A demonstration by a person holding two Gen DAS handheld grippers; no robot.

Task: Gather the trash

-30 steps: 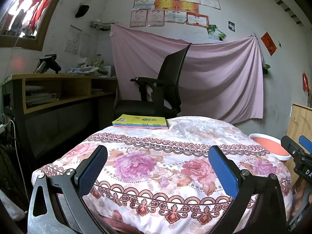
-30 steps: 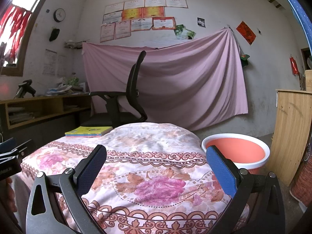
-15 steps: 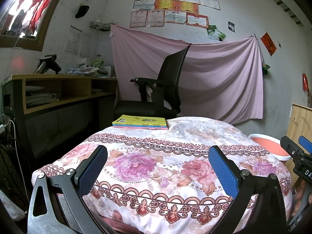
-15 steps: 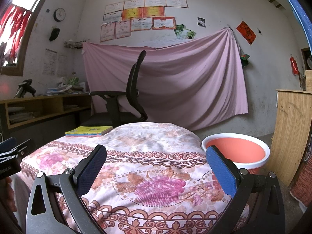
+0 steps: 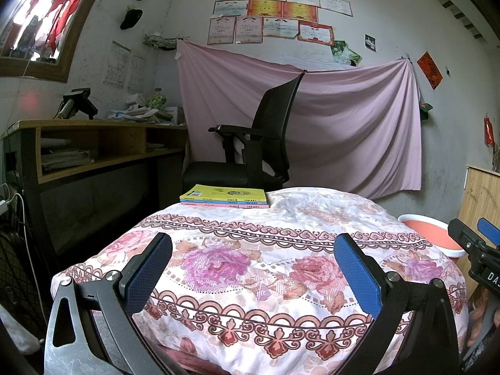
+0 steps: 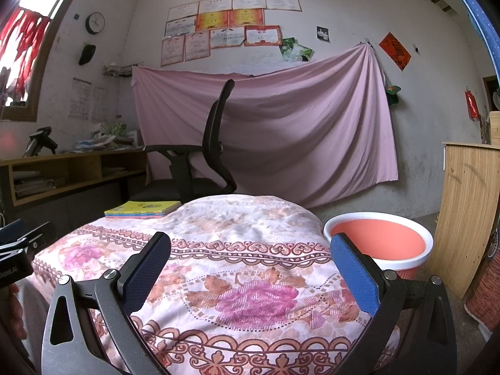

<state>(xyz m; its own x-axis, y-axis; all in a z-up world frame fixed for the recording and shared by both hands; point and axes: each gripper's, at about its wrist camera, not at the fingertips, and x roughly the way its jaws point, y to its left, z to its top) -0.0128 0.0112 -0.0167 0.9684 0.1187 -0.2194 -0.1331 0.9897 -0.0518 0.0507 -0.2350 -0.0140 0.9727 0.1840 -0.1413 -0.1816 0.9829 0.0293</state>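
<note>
My left gripper (image 5: 253, 268) is open and empty, held above the near edge of a table covered by a floral quilt (image 5: 265, 250). My right gripper (image 6: 250, 265) is open and empty over the same quilt (image 6: 250, 250), to the right of the left one. A coral bin with a white rim (image 6: 378, 240) stands on the floor right of the table; it also shows in the left wrist view (image 5: 431, 237). No trash item shows on the quilt. A stack of books with a yellow cover (image 5: 225, 197) lies at the far left of the table.
A black office chair (image 5: 250, 147) stands behind the table, before a pink cloth (image 5: 343, 118) on the wall. A wooden desk (image 5: 93, 143) with clutter is at the left. A wooden cabinet (image 6: 468, 206) stands at the right, beside the bin.
</note>
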